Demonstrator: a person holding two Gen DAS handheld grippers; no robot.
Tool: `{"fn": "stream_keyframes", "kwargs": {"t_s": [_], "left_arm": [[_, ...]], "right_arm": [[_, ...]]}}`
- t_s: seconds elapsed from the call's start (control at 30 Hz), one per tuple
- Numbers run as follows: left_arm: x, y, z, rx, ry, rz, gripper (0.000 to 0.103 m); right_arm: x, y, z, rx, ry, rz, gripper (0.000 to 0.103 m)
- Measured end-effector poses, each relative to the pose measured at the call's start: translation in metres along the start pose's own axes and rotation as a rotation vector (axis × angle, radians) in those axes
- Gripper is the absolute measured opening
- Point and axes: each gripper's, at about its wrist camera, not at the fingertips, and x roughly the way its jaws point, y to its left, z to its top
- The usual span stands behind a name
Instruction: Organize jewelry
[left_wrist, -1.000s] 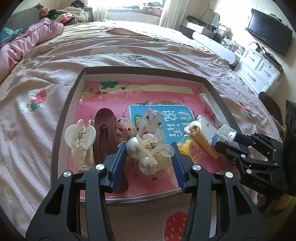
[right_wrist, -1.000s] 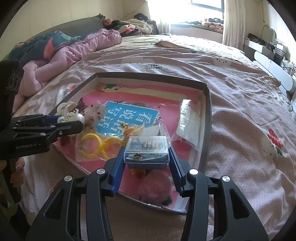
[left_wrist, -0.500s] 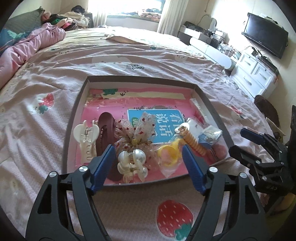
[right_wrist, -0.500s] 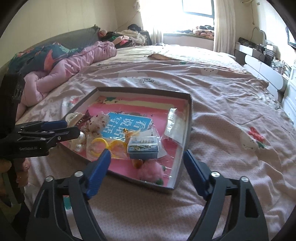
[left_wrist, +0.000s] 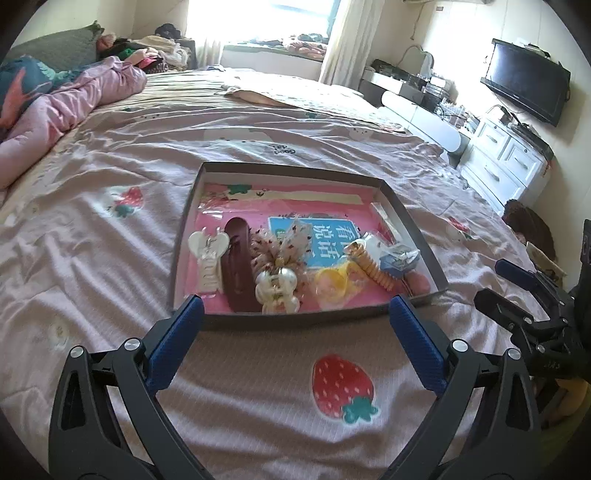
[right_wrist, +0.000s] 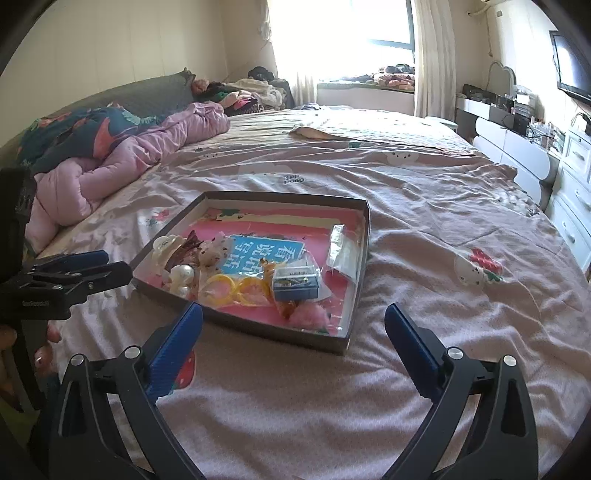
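One tray holds two claw clips, one clear box; both hand-held grippers just spread apart, empty.

You are looking across a wide bed spread with a pink sheet printed with strawberries, where a rumpled pink quilt and a dark patterned pillow lie along its left side. Beyond it a bright window with pale curtains floods the cream walls with daylight, and heaped clothes sit by the sill. On your right stand a white dresser with drawers, a low white cabinet with what may be small clutter on top, and a black television mounted on the wall.
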Motion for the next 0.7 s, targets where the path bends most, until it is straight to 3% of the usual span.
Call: {"fn": "stream_keyframes", "kwargs": {"t_s": [0.7], "left_arm": [[-0.037,0.011,-0.037,-0.035,-0.015,0.042,0.092]], "right_arm": [[-0.028,0.019,-0.031,0.001,0.006,0.002,0.096]]}}
